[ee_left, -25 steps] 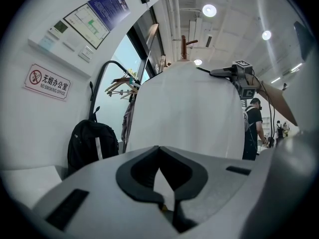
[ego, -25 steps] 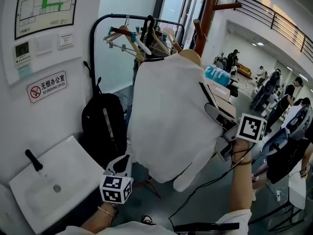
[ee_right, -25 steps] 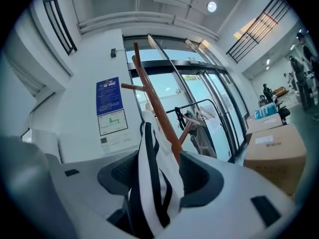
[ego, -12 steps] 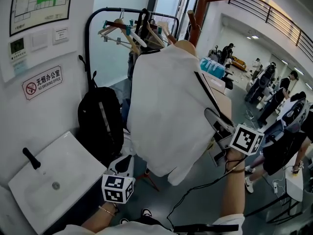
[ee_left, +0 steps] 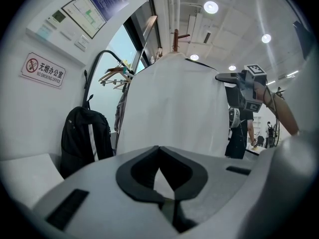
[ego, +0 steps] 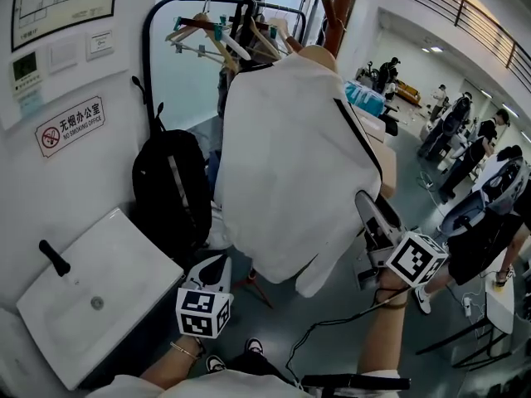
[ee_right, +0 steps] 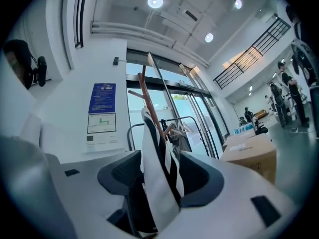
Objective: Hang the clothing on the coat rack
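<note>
A white garment [ego: 290, 156] with a black stripe hangs draped over the top of the wooden coat rack [ego: 332, 11]. My right gripper [ego: 371, 211] is at the garment's right edge, shut on a black-and-white striped fold [ee_right: 158, 178] that runs up between its jaws toward the rack pole [ee_right: 148, 101]. My left gripper [ego: 217, 264] sits low at the left, just below the garment's hem. Its jaws meet at the tips [ee_left: 159, 147] with nothing visibly held. The garment [ee_left: 169, 103] fills the left gripper view, and the right gripper [ee_left: 234, 78] shows at its right side.
A black backpack [ego: 170, 189] hangs left of the garment, under a black rail with wooden hangers [ego: 216, 36]. A white sink [ego: 91, 305] juts from the wall at lower left. Cardboard boxes [ee_right: 249, 151] and several people [ego: 481, 247] are at the right.
My right gripper has dropped lower with the garment's edge in it, and the garment's right side hangs lower. The left gripper has barely moved.
</note>
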Demonstrator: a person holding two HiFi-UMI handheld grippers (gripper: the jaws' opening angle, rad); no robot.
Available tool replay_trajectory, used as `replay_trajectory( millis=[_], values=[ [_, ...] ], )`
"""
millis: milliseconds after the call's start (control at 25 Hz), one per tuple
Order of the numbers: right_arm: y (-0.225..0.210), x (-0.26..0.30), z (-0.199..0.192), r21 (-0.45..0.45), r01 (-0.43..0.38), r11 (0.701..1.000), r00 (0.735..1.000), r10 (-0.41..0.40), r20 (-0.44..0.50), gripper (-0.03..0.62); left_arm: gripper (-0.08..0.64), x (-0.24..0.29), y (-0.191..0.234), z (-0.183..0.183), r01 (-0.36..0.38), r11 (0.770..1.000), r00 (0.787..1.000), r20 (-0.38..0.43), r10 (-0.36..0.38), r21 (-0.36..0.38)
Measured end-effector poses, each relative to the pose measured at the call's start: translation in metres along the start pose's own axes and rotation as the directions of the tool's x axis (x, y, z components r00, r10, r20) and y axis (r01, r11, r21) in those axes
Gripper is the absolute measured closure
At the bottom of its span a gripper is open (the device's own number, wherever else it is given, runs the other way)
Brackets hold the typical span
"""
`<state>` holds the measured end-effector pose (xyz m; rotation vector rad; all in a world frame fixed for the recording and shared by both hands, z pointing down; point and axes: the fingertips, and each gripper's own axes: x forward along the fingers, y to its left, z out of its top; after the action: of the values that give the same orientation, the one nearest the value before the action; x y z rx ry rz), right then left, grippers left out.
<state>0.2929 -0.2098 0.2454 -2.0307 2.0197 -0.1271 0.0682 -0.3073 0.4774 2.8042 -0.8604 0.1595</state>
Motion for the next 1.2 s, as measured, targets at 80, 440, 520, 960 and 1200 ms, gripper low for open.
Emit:
replay_trajectory(
  millis=[80, 440, 520, 960, 1200],
  values=[
    [-0.005, -0.006, -0.01, 0.01, 0.025, 1.0, 1.0, -0.025, -0.006, 0.347, 0.552, 0.001, -0.002, 0.0, 0.004, 1.0, 1.0, 0.0, -0.004, -0.001],
    [-0.028, -0.045, -0.055, 0.109, 0.131, 0.985, 0.991, -0.13, -0.019, 0.347, 0.552, 0.008, -0.019, 0.007, 0.043, 0.999, 0.999, 0.022, -0.043, -0.005],
    [-0.035, -0.052, -0.07, 0.102, 0.161, 0.982, 0.987, -0.158, -0.039, 0.347, 0.552, 0.012, -0.022, 0.006, 0.052, 0.999, 0.998, 0.02, -0.051, -0.009],
    [-0.074, -0.097, -0.155, -0.021, 0.435, 0.9, 0.881, -0.431, -0.196, 0.431, 0.552, 0.029, -0.067, -0.007, 0.129, 0.992, 0.992, -0.003, -0.129, -0.007],
    [-0.099, -0.117, -0.171, -0.095, 0.506, 0.857, 0.83, -0.514, -0.217, 0.476, 0.552, 0.039, -0.088, -0.001, 0.109, 0.994, 0.994, 0.009, -0.109, 0.005]
  ],
)
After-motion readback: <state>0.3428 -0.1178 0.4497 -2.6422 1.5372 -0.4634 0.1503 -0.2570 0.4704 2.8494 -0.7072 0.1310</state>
